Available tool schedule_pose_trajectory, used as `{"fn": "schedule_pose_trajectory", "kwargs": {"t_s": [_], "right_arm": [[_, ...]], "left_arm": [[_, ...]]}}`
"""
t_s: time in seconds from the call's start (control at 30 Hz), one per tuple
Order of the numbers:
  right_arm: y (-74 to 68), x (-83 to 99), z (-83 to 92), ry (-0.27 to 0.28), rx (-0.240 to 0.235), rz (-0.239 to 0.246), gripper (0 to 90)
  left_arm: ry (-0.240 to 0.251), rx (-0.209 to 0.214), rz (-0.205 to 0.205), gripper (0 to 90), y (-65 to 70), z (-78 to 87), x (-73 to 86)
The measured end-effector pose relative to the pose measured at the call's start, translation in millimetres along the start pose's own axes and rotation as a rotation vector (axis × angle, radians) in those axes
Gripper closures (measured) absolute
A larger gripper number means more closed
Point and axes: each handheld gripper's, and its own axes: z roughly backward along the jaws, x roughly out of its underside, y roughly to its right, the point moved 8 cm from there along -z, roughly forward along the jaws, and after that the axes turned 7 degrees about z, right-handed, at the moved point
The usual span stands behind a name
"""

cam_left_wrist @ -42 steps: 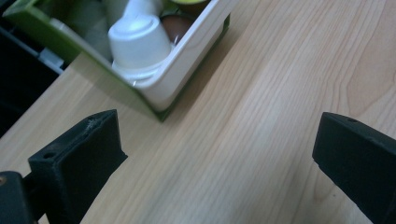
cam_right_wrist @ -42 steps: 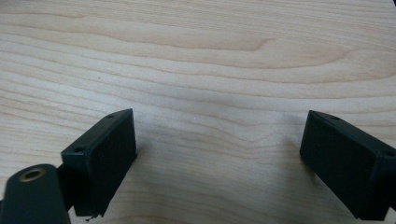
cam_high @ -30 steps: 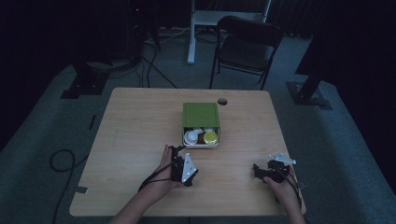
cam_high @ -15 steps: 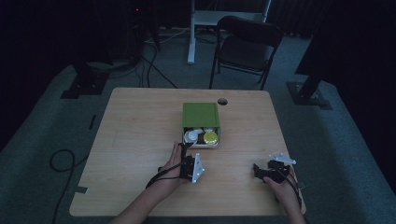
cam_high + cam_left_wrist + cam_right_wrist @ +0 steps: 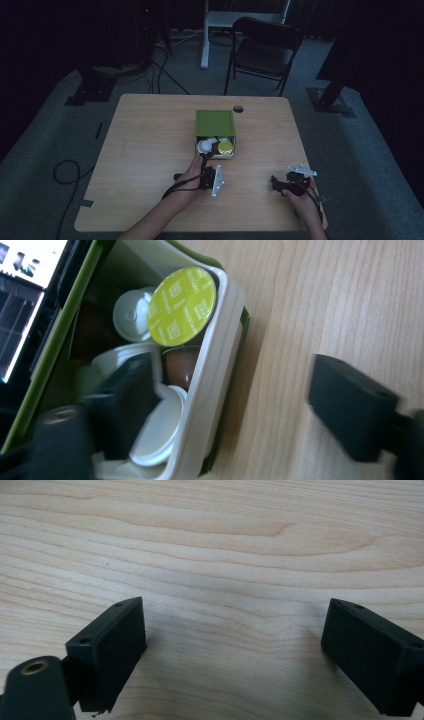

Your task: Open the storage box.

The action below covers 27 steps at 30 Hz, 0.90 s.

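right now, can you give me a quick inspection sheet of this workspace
surface: light wooden table, round hole near its far edge.
job's things: green box with a white drawer tray pulled out; inside, a yellow-green foil capsule, white capsules, a brown one.
clutter: nothing seen.
grippers: left gripper has just been closing, one jaw inside the tray among the capsules, the other outside the tray wall, pads not yet pressing; right gripper open over bare wood.
cables: a black one trails from each gripper; more loop on the floor.
surroundings: dim room, black chair beyond the table, grey carpet.
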Motion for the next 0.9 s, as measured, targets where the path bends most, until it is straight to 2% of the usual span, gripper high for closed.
{"fn": "schedule_pose_trajectory", "kwargs": {"t_s": [0.03, 0.07, 0.13, 0.3, 0.37, 0.4, 0.47, 0.57, 0.73, 0.83, 0.9], "right_arm": [[0.0, 0.0, 0.0, 0.0, 0.0, 0.0, 10.3], [0.0, 0.0, 0.0, 0.0, 0.0, 0.0, 10.3], [0.0, 0.0, 0.0, 0.0, 0.0, 0.0, 10.3], [0.0, 0.0, 0.0, 0.0, 0.0, 0.0, 10.4], [0.0, 0.0, 0.0, 0.0, 0.0, 0.0, 10.3], [0.0, 0.0, 0.0, 0.0, 0.0, 0.0, 10.3], [0.0, 0.0, 0.0, 0.0, 0.0, 0.0, 10.4], [0.0, 0.0, 0.0, 0.0, 0.0, 0.0, 10.4], [-0.2, 0.2, 0.2, 0.0, -0.002, 0.001, 10.4], [-0.4, 0.5, 0.6, 0.001, -0.004, 0.004, 10.4], [-0.4, 0.6, 0.6, 0.001, -0.004, 0.004, 10.4]], "left_arm": [[-0.01, -0.011, -0.026, 25.5, -1.1, -1.5, 0.3], [-0.016, -0.012, -0.043, 31.8, -1.8, -2.5, -0.1], [-0.017, -0.018, -0.075, 33.1, -2.2, -4.9, -1.8], [-0.055, -0.017, -0.114, 42.8, -1.8, -11.4, 0.3], [-0.084, -0.049, -0.167, 47.4, -3.1, -13.3, 2.5], [-0.097, -0.049, -0.165, 53.8, -2.6, -14.4, 3.5], [-0.107, -0.09, -0.217, 57.5, -4.6, -16.3, 3.2], [-0.114, -0.092, -0.24, 58.0, -3.8, -20.3, 3.7], [-0.131, -0.073, -0.242, 57.3, -2.7, -26.6, 8.4], [-0.135, -0.096, -0.248, 59.0, -3.9, -27.7, 8.6], [-0.135, -0.118, -0.25, 64.5, -4.3, -27.5, 7.2]]}}
